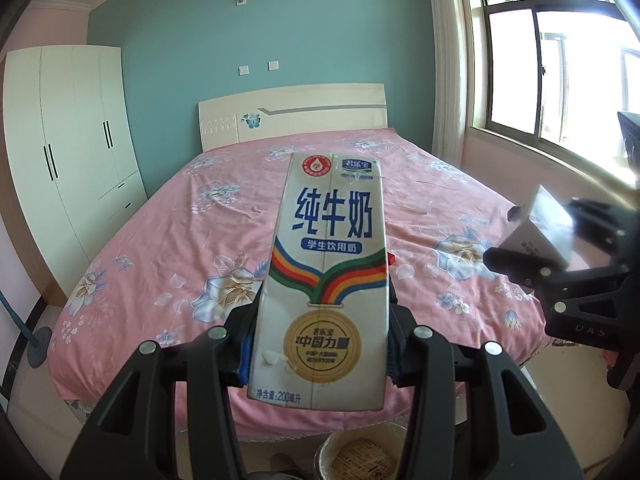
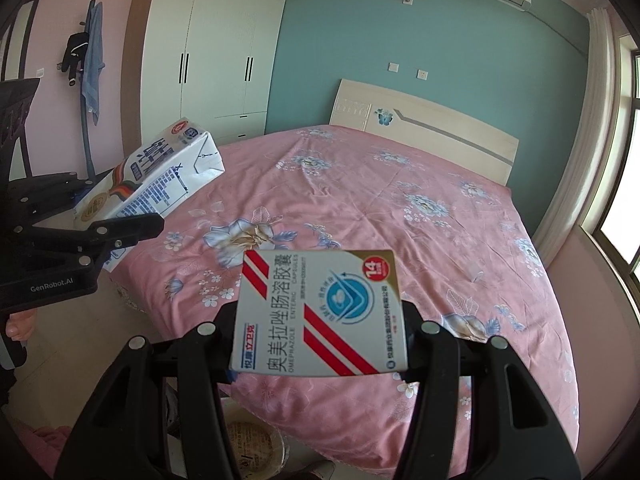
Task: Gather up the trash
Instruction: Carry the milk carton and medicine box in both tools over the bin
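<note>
My left gripper (image 1: 320, 344) is shut on a white milk carton (image 1: 326, 272) with blue Chinese lettering and a rainbow stripe, held upright above the foot of the bed. It also shows in the right wrist view (image 2: 152, 184), at the left. My right gripper (image 2: 320, 344) is shut on a flat white medicine box (image 2: 320, 316) with red stripes and a blue round logo. That box and gripper show at the right edge of the left wrist view (image 1: 540, 232). A round bin (image 1: 360, 456) with a plastic liner stands on the floor below both grippers; it also shows in the right wrist view (image 2: 256, 444).
A bed with a pink floral sheet (image 1: 320, 200) fills the middle. A white wardrobe (image 1: 72, 152) stands at the left, a window (image 1: 560, 72) at the right. A small clear item (image 2: 476, 274) lies on the sheet. A fan base (image 1: 38, 346) stands on the floor at left.
</note>
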Available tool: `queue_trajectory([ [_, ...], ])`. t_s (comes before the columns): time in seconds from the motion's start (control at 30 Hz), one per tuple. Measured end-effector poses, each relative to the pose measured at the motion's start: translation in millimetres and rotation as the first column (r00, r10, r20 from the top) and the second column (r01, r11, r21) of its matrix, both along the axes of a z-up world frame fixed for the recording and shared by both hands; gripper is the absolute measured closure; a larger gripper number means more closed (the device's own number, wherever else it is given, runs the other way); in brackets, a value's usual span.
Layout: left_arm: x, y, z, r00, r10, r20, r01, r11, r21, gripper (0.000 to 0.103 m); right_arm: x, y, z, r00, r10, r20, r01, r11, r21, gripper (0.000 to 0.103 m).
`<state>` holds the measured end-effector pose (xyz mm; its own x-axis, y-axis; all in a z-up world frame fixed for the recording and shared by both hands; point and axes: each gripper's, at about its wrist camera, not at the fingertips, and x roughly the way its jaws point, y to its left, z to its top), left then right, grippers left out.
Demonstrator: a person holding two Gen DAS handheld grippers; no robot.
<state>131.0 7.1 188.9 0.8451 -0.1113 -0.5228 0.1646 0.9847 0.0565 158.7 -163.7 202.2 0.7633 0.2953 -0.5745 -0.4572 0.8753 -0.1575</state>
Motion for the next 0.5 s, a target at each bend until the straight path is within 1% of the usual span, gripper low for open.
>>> queue_trajectory([
  [0.1, -7.9, 2.0, -8.3, 1.0, -0.017, -0.015, 0.017, 1.0, 0.007, 0.053, -8.3, 1.3, -6.0, 1.0, 0.011, -0.008, -0.011, 1.0, -0.003, 0.048],
  [0.2, -12.2, 6.5, -22.6, 0.998, -0.033, -0.06, 0.033, 0.999, 0.0, 0.053, -14.9, 2.8, -17.1, 1.0, 0.018, -0.025, -0.018, 1.0, -0.005, 0.048],
  [0.5, -21.0, 12.0, -75.6, 0.984, -0.036, -0.173, 0.043, 0.998, 0.036, 0.053, -23.2, 4.2, -67.5, 0.993, 0.017, -0.12, -0.018, 1.0, -0.007, 0.048],
])
